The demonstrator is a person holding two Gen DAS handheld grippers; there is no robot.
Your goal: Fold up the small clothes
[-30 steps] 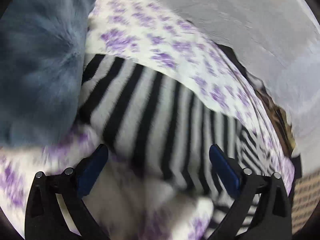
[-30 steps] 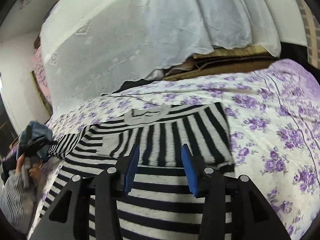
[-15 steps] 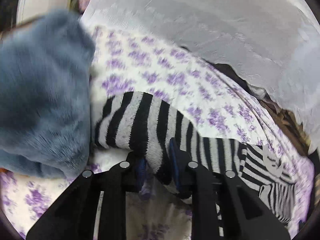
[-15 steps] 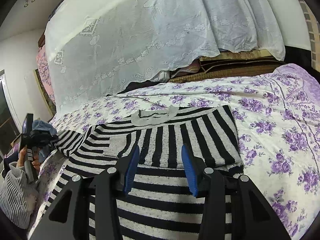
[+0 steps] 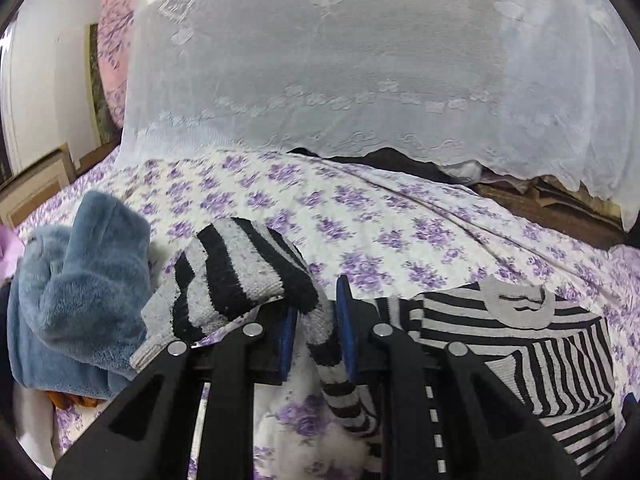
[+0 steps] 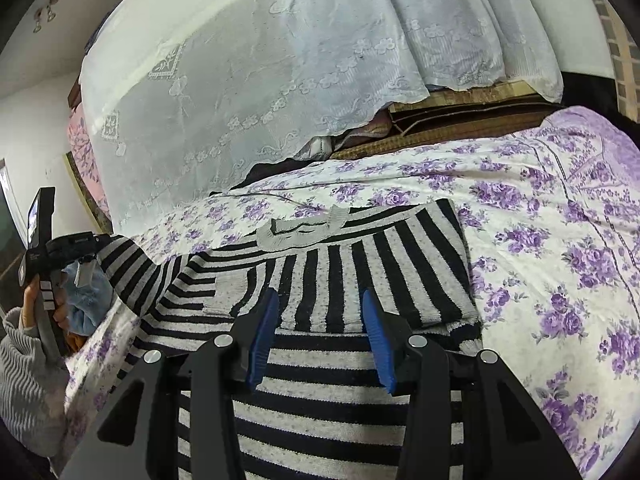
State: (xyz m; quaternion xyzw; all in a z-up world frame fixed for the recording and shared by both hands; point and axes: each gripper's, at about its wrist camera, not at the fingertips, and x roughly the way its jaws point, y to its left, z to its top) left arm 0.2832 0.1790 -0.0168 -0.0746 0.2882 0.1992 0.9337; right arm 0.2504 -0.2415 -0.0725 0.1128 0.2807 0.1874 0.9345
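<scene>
A black-and-grey striped sweater (image 6: pixel 340 280) lies on the floral bedsheet (image 6: pixel 560 240), its right side folded over the chest. My left gripper (image 5: pixel 314 320) is shut on the sweater's left sleeve (image 5: pixel 240 276) and holds it lifted off the bed, the cuff flopping over to the left. The sweater body shows at the right in the left wrist view (image 5: pixel 520 344). My right gripper (image 6: pixel 318 312) is open and empty, hovering low over the sweater's middle. The left gripper (image 6: pixel 60 252) also shows at the far left in the right wrist view.
A fluffy blue garment (image 5: pixel 76 300) lies piled at the left, next to the lifted sleeve. A white lace cloth (image 5: pixel 360 60) hangs over stacked bedding at the back. Bare sheet lies to the right of the sweater (image 6: pixel 580 300).
My left gripper closed on the left sleeve and lifted it up off the bed. The right gripper stayed open over the sweater, barely moving.
</scene>
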